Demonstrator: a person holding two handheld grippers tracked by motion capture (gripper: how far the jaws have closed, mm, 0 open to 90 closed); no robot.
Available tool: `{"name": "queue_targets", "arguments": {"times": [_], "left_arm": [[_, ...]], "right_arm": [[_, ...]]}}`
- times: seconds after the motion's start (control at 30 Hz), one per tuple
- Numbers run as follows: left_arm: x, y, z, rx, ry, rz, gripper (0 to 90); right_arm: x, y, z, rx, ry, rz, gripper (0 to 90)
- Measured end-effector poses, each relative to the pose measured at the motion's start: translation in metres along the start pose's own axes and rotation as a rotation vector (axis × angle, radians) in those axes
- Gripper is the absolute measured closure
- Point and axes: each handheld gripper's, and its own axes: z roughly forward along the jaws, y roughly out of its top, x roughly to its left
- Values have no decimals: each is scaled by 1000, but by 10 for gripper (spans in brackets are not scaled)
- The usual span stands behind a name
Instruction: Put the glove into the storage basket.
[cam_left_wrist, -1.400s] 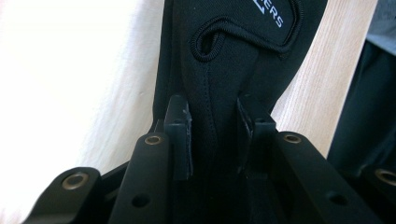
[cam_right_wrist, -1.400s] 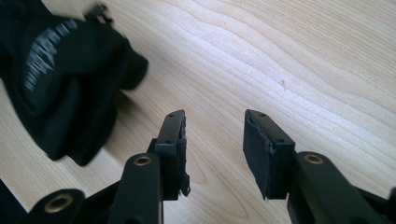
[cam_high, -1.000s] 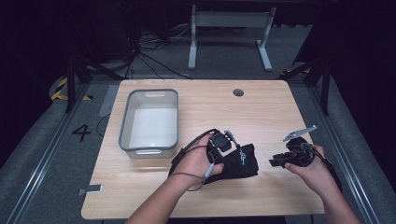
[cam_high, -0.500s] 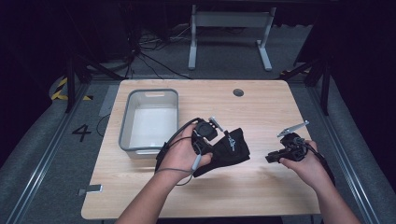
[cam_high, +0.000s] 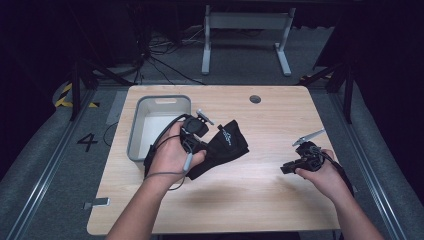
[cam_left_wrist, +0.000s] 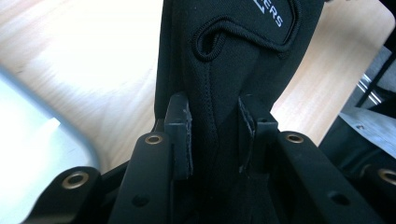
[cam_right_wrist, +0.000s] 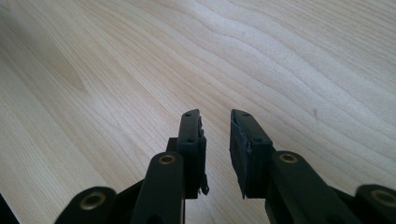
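A black fabric piece (cam_high: 231, 142) with white lettering hangs just above the wooden table (cam_high: 280, 120), right of the grey bin. My left gripper (cam_high: 206, 145) is shut on it; in the left gripper view both pads pinch a fold of the black fabric (cam_left_wrist: 233, 60) at the left gripper (cam_left_wrist: 215, 130). My right gripper (cam_high: 287, 169) rests low over the table's right side. Its jaws have just been closing; in the right gripper view a narrow gap remains at the right gripper (cam_right_wrist: 215, 140), with nothing between the jaws, only bare table (cam_right_wrist: 280, 56) beyond.
A grey plastic bin (cam_high: 160, 98) stands at the table's left, its pale inside (cam_left_wrist: 28, 154) close beside the left jaws. A round cable hole (cam_high: 255, 99) sits at the back. A metal stand (cam_high: 245, 20) and cables lie on the floor behind.
My left hand has lifted the black fabric and carried it left toward the bin. The right hand has stayed at the right side of the table.
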Motion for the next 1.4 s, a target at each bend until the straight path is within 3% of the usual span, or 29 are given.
{"name": "queue_targets", "arguments": {"times": [0.2, 0.33, 0.77, 1.03, 1.27, 1.4], "left_arm": [[20, 0, -15, -35, 27, -69, 690], [32, 1, -22, -46, 50, -93, 689], [77, 4, -33, -93, 126, -235, 689], [120, -1, -28, -115, 177, -370, 689], [146, -3, -21, -150, 179, -474, 686], [159, -5, -10, -143, 223, -539, 685]], "right_arm": [[-1, -3, 0, 0, -2, 7, 744], [-1, -5, -1, -2, -3, 15, 742], [-3, -12, -3, -4, -8, 34, 734], [-4, -13, -3, -2, -8, 40, 730], [-4, -13, -1, -3, -5, 38, 715], [-3, -13, -2, -8, -1, 44, 709]]}}
